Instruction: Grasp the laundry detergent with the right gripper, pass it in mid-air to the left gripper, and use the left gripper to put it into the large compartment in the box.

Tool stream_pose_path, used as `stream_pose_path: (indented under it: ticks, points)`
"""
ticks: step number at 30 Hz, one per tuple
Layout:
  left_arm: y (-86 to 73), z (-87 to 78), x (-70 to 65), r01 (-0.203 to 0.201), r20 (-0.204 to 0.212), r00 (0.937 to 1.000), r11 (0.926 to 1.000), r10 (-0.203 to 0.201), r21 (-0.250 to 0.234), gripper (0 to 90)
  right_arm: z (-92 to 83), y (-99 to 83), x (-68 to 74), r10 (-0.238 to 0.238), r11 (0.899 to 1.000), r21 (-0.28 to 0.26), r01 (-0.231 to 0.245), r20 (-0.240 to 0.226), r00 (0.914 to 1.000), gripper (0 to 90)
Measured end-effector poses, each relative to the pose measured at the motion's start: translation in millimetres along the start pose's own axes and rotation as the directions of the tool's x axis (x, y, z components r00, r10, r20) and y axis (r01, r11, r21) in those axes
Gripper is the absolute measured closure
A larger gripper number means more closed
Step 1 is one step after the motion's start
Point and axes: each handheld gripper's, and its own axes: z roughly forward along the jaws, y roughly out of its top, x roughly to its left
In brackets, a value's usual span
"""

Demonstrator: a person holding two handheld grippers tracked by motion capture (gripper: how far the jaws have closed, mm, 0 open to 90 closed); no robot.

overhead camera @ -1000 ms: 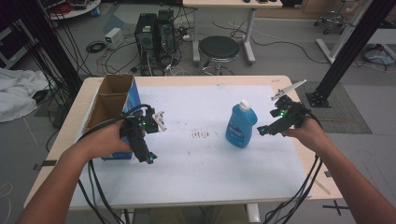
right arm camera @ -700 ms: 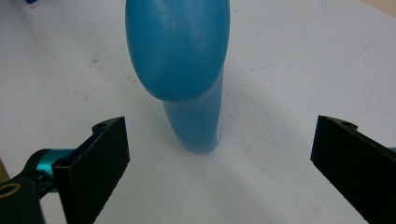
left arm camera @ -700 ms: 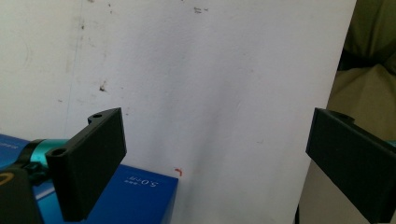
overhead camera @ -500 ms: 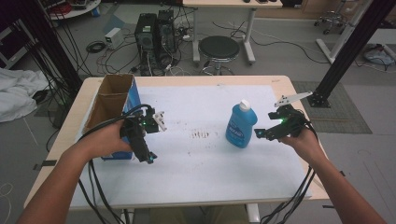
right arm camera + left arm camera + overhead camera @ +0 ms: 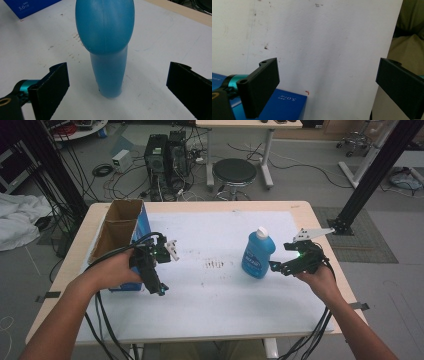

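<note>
Tongs in our right hand (image 5: 278, 265) stand wide open and empty, their two black jaws spread to either side of a blue plastic bottle (image 5: 258, 254) that stands upright just ahead of them, not yet touched. In the right gripper view the bottle (image 5: 106, 45) rises between the jaws, broad and rounded above, narrowing to a slimmer flat-sided base on the white tabletop (image 5: 220, 295). A white cap tops it.

Our left tongs (image 5: 161, 289) also stand wide open and hold nothing. They hang over bare tabletop, well apart from the bottle, with a blue cardboard box (image 5: 122, 232) just beside and behind them; its corner (image 5: 284, 103) shows beneath the left jaw.

We judge the bottle to be smooth, somewhat slippery plastic that gives a little when squeezed, and moderately heavy if full; how full it is we cannot tell. The narrow lower body looks the best place to close on, since the jaws span it easily there, while the bulging shoulder could slide out of a pinch.
</note>
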Motion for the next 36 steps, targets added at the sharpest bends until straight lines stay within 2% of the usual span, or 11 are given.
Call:
stream_pose_path:
  ticks: [7,14,18,24,33,36]
  points:
    - [-0.8,0.2,-0.5,0.006,-0.002,1.0000,1.0000,-0.006,-0.002,4.9,5.3,-2.0,-0.9,0.004,1.000,-0.023,-0.004,0.001,1.0000,3.5]
    - [-1.4,-0.3,-0.9,0.006,-0.002,1.0000,1.0000,-0.006,-0.005,4.9,18.6,-5.8,2.3,0.000,1.000,-0.027,0.000,0.000,1.0000,3.5]
    - [-1.9,-0.3,-0.4,0.004,-0.001,1.0000,1.0000,-0.004,-0.001,4.9,25.8,-6.6,3.4,0.011,0.999,-0.046,-0.011,-0.007,0.9999,3.5]
    - [-3.4,-0.5,-0.5,0.011,-0.004,0.9999,0.9999,-0.011,-0.003,4.9,34.8,-6.7,6.7,0.002,0.998,-0.062,-0.003,-0.011,0.9999,3.4]
    - [-3.7,0.9,-0.7,0.012,-0.003,0.9999,0.9999,-0.012,-0.003,4.9,48.7,-6.7,7.8,0.023,0.996,-0.086,-0.024,-0.021,0.9995,3.5]
    - [-3.6,1.6,-0.7,0.014,-0.001,0.9999,0.9999,-0.014,-0.005,4.9,51.9,-7.8,7.3,0.031,0.994,-0.109,-0.033,-0.020,0.9993,3.5]
